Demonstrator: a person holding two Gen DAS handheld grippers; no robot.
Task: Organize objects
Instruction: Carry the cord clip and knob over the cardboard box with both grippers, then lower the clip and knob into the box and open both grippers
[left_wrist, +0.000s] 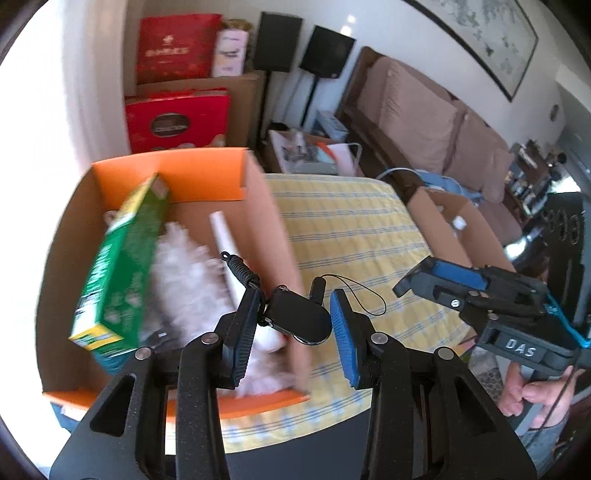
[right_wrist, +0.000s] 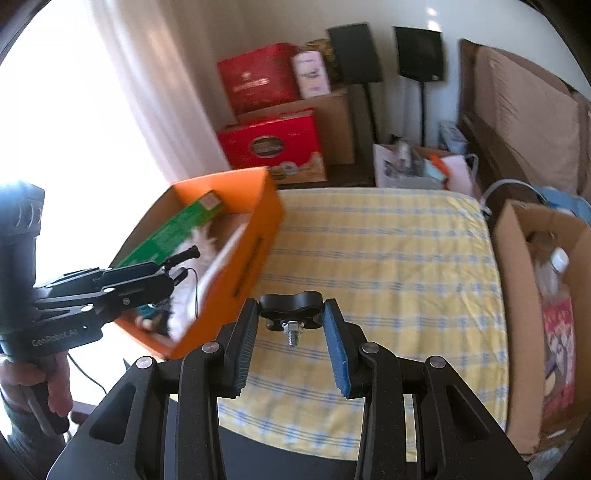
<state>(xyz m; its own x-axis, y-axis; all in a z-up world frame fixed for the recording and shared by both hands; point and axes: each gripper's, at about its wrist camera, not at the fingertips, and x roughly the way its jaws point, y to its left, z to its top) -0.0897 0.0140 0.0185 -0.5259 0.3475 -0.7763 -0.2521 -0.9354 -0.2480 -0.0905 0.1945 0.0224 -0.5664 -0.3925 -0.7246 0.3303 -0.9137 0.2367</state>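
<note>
The left gripper (left_wrist: 295, 321) pinches a black key fob (left_wrist: 299, 319) beside the orange box (left_wrist: 166, 177); the right gripper (right_wrist: 291, 325) clamps a black knob bolt (right_wrist: 290, 312) over the checked tablecloth (right_wrist: 388, 258). Both grips sit near the fingertips, so either of the 2 items could slip out, and the fob's dangling cord could snag the box wall.

The right gripper (right_wrist: 291, 325) clamps a black knob (right_wrist: 291, 303) with a protruding bolt, low centre. An orange box (right_wrist: 236, 258) sits tilted at left.

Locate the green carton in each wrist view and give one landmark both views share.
Left wrist view: the green carton leans in the left side of the orange box, left of centre.
Right wrist view: the green carton lies inside the same box, left of centre, above the left gripper.
Shared landmark: the yellow checked cloth.
</note>
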